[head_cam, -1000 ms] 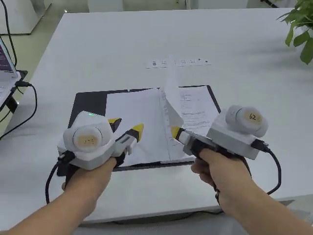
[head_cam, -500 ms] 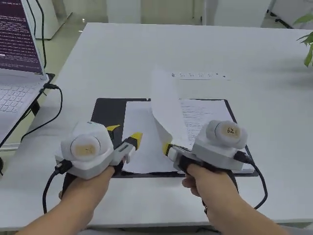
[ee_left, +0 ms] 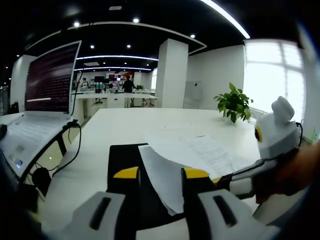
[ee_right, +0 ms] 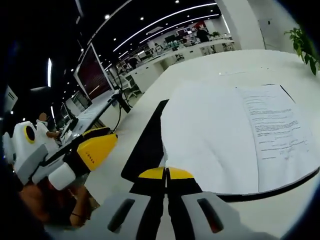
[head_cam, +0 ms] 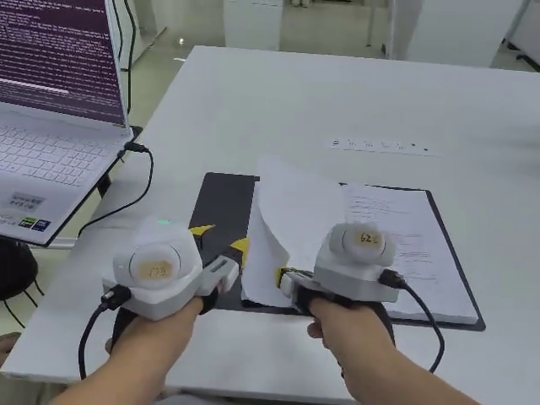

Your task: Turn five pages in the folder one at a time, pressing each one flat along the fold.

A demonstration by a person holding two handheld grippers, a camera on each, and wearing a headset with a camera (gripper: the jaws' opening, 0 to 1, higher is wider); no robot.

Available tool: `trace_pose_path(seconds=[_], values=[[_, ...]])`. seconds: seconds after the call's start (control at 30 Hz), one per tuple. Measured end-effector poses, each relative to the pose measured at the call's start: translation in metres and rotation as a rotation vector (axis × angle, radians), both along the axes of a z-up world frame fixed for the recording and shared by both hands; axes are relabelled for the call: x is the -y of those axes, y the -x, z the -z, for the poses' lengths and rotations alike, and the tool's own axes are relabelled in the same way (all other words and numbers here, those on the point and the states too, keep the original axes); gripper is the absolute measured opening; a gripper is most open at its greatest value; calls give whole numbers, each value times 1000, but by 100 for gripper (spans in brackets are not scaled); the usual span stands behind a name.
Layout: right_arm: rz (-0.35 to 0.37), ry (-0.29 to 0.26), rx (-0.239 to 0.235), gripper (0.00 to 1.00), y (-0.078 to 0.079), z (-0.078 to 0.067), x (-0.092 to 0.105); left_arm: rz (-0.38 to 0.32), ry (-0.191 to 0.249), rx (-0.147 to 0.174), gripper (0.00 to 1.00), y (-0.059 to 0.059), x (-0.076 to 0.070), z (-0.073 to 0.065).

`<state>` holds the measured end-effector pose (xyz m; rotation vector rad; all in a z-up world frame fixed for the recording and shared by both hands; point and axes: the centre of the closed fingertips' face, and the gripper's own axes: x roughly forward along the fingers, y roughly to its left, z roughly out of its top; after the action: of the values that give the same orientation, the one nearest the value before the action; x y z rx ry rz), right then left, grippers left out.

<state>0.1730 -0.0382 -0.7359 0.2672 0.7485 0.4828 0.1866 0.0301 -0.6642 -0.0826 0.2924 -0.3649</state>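
Note:
A black folder (head_cam: 221,202) lies open on the white table, with a printed page (head_cam: 405,245) flat on its right half. My right gripper (head_cam: 283,278) is shut on the lower edge of a white page (head_cam: 295,211), which stands curled up over the folder's left half. In the right gripper view the jaws meet (ee_right: 166,173) on that page (ee_right: 210,135). My left gripper (head_cam: 220,238) is open just left of the raised page, above the folder's left corner. In the left gripper view the page (ee_left: 165,175) hangs between its open jaws (ee_left: 161,173), touching neither.
An open laptop (head_cam: 51,110) stands at the table's left edge, and its black cable (head_cam: 126,202) trails over the table toward the folder. A potted plant (ee_left: 234,102) stands at the far side. Bare table (head_cam: 337,93) stretches beyond the folder.
The right gripper has carried the lifted page from the right half across the fold to the left. The left gripper has stayed open at the folder's left.

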Motion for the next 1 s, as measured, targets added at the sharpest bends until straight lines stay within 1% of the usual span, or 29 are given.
trace_pose_path(seconds=[0.07, 0.13, 0.17, 0.23, 0.4, 0.5, 0.63, 0.7, 0.77, 0.83, 0.87, 1.0], values=[[-17, 27, -4, 0, 0, 8, -3, -4, -1, -1, 31, 1, -3, 1], [-27, 55, -20, 0, 1, 18, -4, -11, -2, -6, 31, 2, -6, 3], [-32, 57, -20, 0, 1, 20, -5, -13, -2, -10, 31, 2, -8, 5], [-39, 81, -36, 0, 1, 29, -4, -17, 2, -17, 31, 3, -9, 8], [-53, 95, -37, 0, 1, 36, -7, -17, -2, -39, 31, 5, -10, 15], [-61, 106, -41, 0, 1, 42, -7, -12, -3, -45, 31, 5, -9, 16], [-67, 101, -40, 0, 3, 43, -8, -11, -10, -57, 31, 5, -9, 18], [-78, 99, -43, 2, 4, 45, -10, -9, -16, -67, 30, 6, -9, 20], [-98, 93, -51, 1, 8, 48, -13, -7, -19, -76, 31, 7, -9, 22], [-121, 99, -50, 2, 13, 51, -16, -2, -25, -87, 30, 7, -8, 24], [-133, 101, -44, 2, 15, 51, -17, 0, -26, -88, 30, 7, -7, 25], [-150, 82, -40, 2, 19, 46, -18, 24, -42, -110, 29, 8, -2, 30]])
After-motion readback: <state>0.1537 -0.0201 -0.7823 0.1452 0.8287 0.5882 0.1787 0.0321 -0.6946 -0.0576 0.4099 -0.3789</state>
